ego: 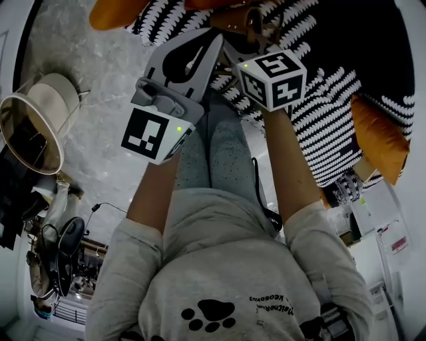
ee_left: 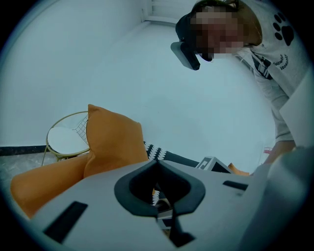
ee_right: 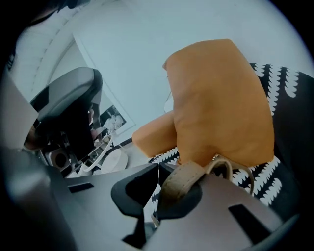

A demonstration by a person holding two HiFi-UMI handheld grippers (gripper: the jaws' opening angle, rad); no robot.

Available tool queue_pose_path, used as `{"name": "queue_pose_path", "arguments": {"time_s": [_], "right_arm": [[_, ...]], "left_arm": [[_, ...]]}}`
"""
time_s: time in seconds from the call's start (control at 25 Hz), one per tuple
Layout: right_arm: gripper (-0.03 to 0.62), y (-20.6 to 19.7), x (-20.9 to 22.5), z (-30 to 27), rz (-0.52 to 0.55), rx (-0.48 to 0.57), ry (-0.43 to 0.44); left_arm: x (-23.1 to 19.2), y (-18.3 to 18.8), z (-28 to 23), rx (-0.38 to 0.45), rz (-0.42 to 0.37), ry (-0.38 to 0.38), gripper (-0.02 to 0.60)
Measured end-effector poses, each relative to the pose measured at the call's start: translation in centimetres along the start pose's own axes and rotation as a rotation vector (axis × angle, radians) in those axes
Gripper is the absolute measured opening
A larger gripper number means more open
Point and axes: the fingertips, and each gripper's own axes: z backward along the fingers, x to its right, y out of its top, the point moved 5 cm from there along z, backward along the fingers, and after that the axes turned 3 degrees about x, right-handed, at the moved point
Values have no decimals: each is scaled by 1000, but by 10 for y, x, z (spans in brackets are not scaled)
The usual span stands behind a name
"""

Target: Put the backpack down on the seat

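Note:
The seat [ego: 333, 100] is covered in black-and-white patterned cloth and lies ahead of my legs. A brown leather part of the backpack [ego: 243, 20] shows at its near edge, just past both grippers. My right gripper [ee_right: 157, 169] is shut on the backpack's tan strap [ee_right: 185, 182], which ends in a metal ring [ee_right: 245, 179]. In the head view the right gripper [ego: 247, 41] reaches over the seat edge. My left gripper [ego: 214, 38] sits close beside it, its jaws [ee_left: 157, 164] shut with nothing clearly between them. Most of the backpack is hidden.
Orange cushions [ego: 379, 136] [ee_left: 113, 142] [ee_right: 221, 103] lie on the seat. A round gold-wire side table [ego: 36, 126] [ee_left: 64, 139] stands on the marble floor [ego: 100, 60] to the left. Cables and clutter [ego: 60, 253] sit at lower left.

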Motion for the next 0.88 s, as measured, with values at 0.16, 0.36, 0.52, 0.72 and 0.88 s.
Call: {"name": "queue_pose_path", "arguments": {"time_s": [0.16, 0.36, 0.52, 0.72, 0.88], "right_arm": [[34, -8, 8, 7, 71, -101, -89], [34, -17, 12, 12, 154, -188, -167], [34, -23, 24, 18, 136, -202, -257], [34, -35, 45, 28, 64, -207, -343], [34, -40, 58, 37, 30, -202, -378]], "left_arm": [[0, -3, -8, -18, -4, -24, 19], [3, -9, -18, -34, 3, -44, 18], [5, -14, -18, -49, 7, -57, 18], [6, -17, -19, -52, 15, -64, 18], [3, -19, -19, -65, 9, -62, 18]]}}
